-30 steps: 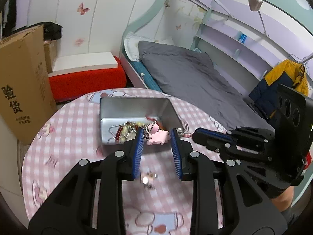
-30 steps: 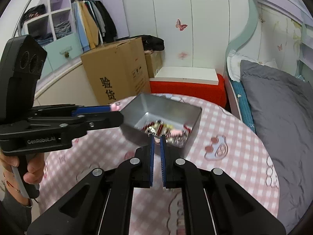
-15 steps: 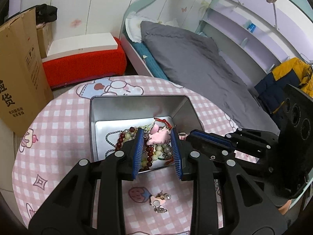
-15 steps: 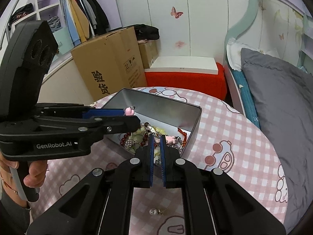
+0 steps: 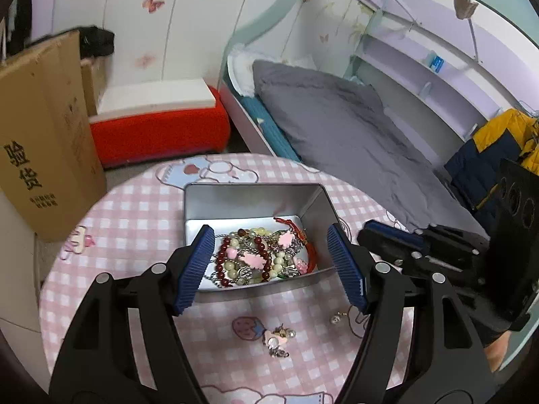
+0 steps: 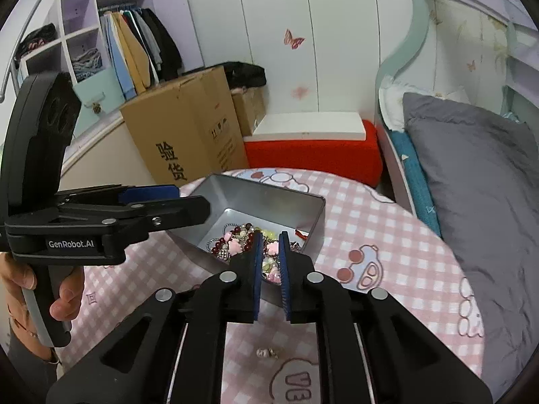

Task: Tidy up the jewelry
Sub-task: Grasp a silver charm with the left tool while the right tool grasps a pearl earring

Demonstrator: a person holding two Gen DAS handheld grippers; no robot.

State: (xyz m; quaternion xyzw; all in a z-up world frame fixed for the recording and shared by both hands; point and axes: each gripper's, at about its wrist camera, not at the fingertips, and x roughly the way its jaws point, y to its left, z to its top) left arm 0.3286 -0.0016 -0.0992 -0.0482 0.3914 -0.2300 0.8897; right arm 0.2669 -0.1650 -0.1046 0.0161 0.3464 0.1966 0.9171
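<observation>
While the left hand-held gripper (image 5: pixel 271 264) gapes wide over the tin (image 5: pixel 249 198), loose charms (image 5: pixel 278 336) lie just below it (right hand-held gripper (image 6: pixel 269 269) nearly closed, empty) on the counter (image 5: pixel 134 208).

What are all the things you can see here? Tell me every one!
Tin: one, silver, open, middle of the table.
Jewelry pile: one tangle, dark red, pale green and pink beads with chains, inside the tin.
Charm cluster: one, pink and silver, on the table in front of the tin.
Earring: one, pearly, on the table right of the cluster.
Table: one, round, pink checked.
Cardboard box: one, brown, beside the table.
Red bench: one, white top, by the wall.
Bed: one, grey cover.
Left tongs: one, black with blue pads, open, empty.
Right tongs: one, black, narrowly parted, empty.
</observation>
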